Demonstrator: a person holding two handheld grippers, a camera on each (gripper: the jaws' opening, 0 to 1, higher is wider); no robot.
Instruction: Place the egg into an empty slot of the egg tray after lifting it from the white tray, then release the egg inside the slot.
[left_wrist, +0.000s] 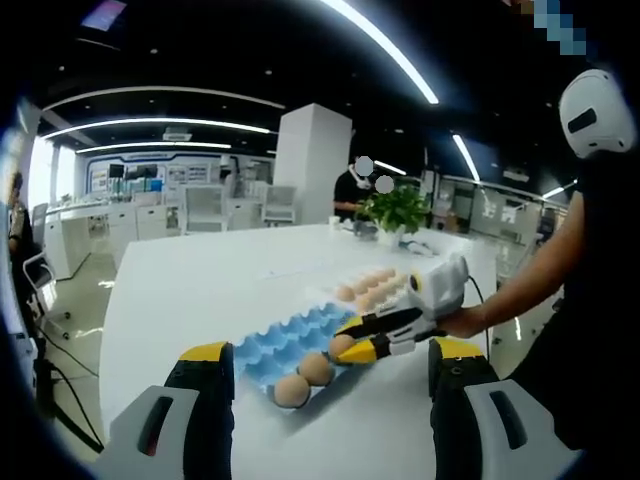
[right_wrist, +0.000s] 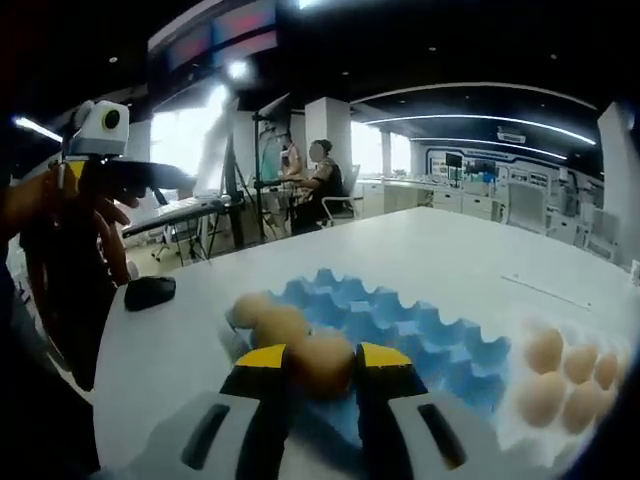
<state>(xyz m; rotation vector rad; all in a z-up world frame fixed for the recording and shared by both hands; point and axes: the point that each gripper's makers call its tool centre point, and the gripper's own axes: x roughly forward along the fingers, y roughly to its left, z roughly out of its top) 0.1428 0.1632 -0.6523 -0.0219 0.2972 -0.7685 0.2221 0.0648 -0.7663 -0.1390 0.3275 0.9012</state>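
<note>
The blue egg tray (left_wrist: 285, 340) lies on the white table, with two brown eggs (left_wrist: 292, 390) (left_wrist: 316, 368) in its near corner slots. My right gripper (left_wrist: 352, 347) reaches in from the right, shut on a third brown egg (left_wrist: 341, 345) at the slot beside them. In the right gripper view that egg (right_wrist: 322, 362) is clamped between my right gripper's (right_wrist: 322, 360) yellow-tipped jaws, low over the blue tray (right_wrist: 420, 325); whether it rests in the slot I cannot tell. The white tray (left_wrist: 330, 290) with several eggs (left_wrist: 368, 288) sits just beyond. My left gripper (left_wrist: 332, 352) stands wide open and holds nothing.
A potted plant (left_wrist: 398, 210) stands at the table's far end. A black mouse-like object (right_wrist: 150, 292) lies near the table edge. A person's hand (right_wrist: 60, 230) is at the left, and an arm (left_wrist: 520, 290) at the right. Desks and chairs fill the room behind.
</note>
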